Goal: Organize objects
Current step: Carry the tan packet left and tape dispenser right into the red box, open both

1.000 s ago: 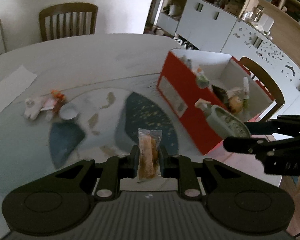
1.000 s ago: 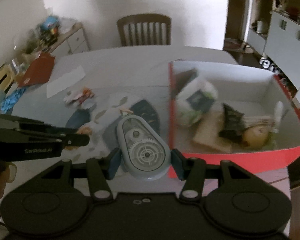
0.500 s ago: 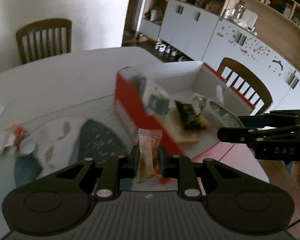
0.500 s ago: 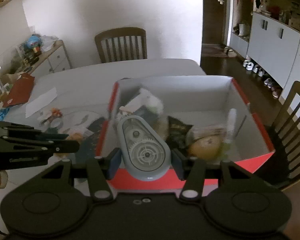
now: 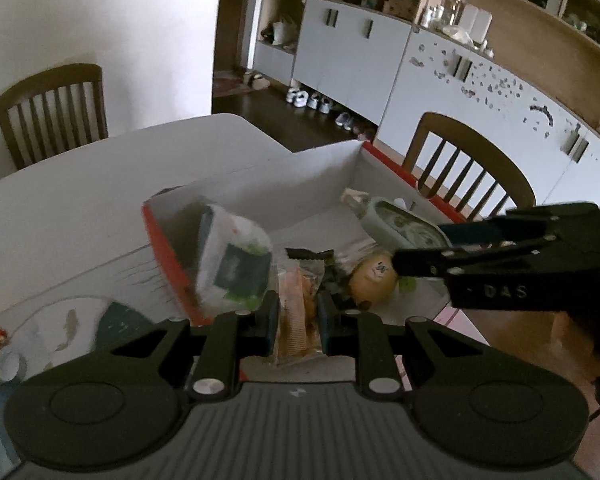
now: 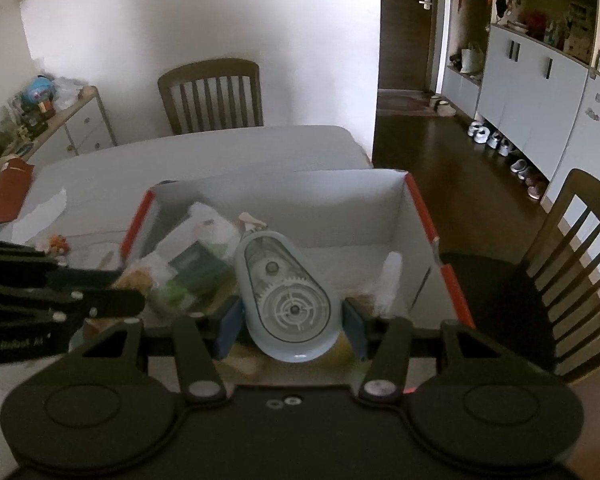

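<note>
Both grippers tilt downward above the red, white-lined cardboard box (image 6: 420,208) on the desk (image 6: 220,148); left gripper (image 5: 298,312) jaws clamp an orange clear-wrapped snack packet (image 5: 296,316); right gripper (image 6: 288,320) jaws grip a pale-blue teardrop tape dispenser (image 6: 286,292).

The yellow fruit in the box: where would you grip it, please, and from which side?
Across the fruit's round middle, I would judge, coming from above: the box is open on top, its walls block the sides, and a dark wrapper lies beside the fruit. Both grippers are holding things now.
</note>
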`<action>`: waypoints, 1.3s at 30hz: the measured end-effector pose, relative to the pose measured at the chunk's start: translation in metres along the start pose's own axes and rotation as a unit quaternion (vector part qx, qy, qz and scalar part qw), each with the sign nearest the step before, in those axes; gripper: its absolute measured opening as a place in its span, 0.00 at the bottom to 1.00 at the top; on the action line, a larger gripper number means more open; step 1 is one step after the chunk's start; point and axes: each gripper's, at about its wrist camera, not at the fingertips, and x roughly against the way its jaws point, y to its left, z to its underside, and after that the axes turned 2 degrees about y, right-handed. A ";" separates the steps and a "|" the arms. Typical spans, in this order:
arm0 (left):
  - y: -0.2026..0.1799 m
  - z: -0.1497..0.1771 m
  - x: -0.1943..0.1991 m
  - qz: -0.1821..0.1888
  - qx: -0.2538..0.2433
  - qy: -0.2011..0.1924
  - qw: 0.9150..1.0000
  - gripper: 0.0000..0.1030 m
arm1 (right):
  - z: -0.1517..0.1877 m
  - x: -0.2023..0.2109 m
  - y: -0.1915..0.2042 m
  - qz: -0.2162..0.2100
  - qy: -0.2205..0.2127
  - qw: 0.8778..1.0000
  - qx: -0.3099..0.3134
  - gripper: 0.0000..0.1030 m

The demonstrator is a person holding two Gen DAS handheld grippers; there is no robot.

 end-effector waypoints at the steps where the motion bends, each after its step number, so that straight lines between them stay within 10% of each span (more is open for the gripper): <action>1: -0.003 -0.002 -0.005 0.000 -0.004 0.003 1.000 0.19 | -0.002 -0.004 -0.003 0.002 0.002 1.000 0.001 0.52; 39: -0.011 -0.010 -0.116 -0.075 0.009 0.138 0.988 0.19 | -0.014 -0.106 -0.031 0.046 0.102 0.993 0.027 0.52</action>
